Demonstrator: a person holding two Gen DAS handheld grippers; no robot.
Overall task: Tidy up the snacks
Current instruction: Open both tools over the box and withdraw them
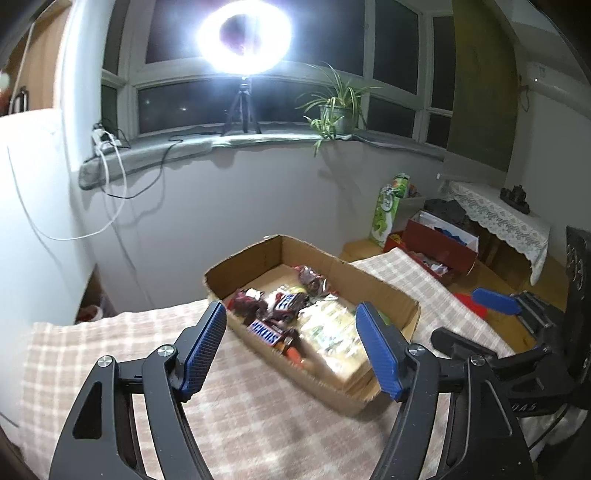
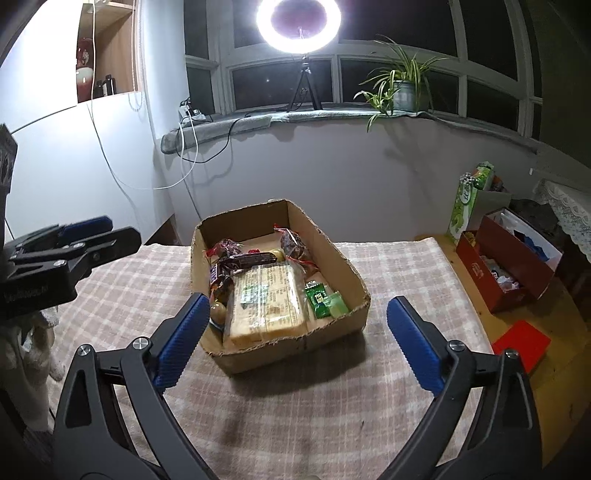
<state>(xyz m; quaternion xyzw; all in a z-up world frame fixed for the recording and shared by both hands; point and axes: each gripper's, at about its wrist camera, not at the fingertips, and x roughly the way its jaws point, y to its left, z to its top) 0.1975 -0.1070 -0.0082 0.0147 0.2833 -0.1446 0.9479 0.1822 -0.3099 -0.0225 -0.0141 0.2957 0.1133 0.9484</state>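
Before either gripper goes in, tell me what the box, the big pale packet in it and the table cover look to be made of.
Box: brown corrugated cardboard, matte, with ragged torn edges.
Big pale packet: seemingly clear glossy plastic film, judging by its sheen and printed label; the contents cannot be told.
Table cover: woven cloth, matte, with a beige and white check and soft creases.

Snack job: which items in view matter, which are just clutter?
Job:
cardboard box
Snickers bar
large wrapped pack
green packets
left tool, open
right tool, open

Clutter:
ring light
potted plant
red box
checked tablecloth
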